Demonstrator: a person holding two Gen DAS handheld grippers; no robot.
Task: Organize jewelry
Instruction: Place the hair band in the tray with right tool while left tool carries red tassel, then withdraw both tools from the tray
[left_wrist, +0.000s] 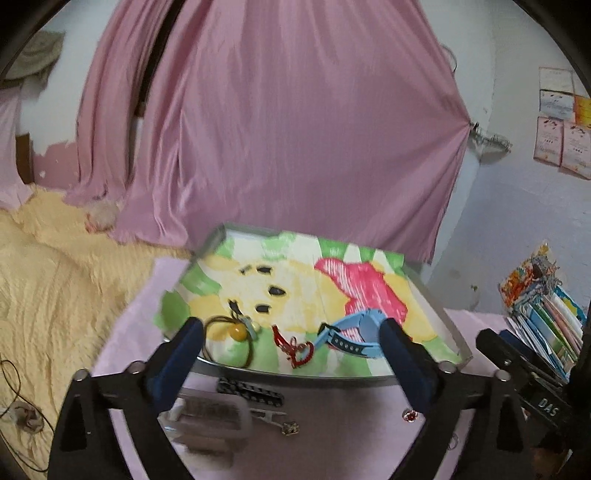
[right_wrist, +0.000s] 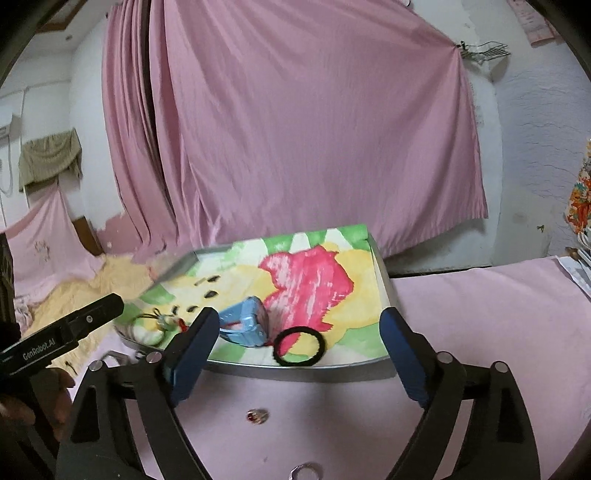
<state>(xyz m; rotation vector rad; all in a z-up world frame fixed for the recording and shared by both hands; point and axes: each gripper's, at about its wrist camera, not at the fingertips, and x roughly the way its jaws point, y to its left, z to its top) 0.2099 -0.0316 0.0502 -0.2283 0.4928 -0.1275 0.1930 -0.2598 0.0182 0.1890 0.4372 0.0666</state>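
Note:
A metal tray (left_wrist: 448, 321) lined with a colourful cartoon cloth sits on the pink table. In it lie a cord with a yellow bead (left_wrist: 236, 332), a red ornament (left_wrist: 295, 349) and a blue watch (left_wrist: 352, 334). My left gripper (left_wrist: 291, 343) hovers open over the tray's near rim, holding nothing. In front of the tray lie a black strap (left_wrist: 249, 391), a metal clip (left_wrist: 271, 415) and a red-stone ring (left_wrist: 410, 416). My right gripper (right_wrist: 299, 339) is open too, with a black hair band (right_wrist: 299, 347) in the tray (right_wrist: 384, 280) between its fingertips. The red-stone ring (right_wrist: 257, 416) lies below it.
A stack of books and papers (left_wrist: 543, 314) stands at the table's right end. A yellow blanket (left_wrist: 55, 277) covers the bed on the left. Pink curtains (left_wrist: 295, 129) hang behind. A silver ring (right_wrist: 304, 470) lies at the table's near edge. A pale comb-like object (left_wrist: 210, 417) lies under the left gripper.

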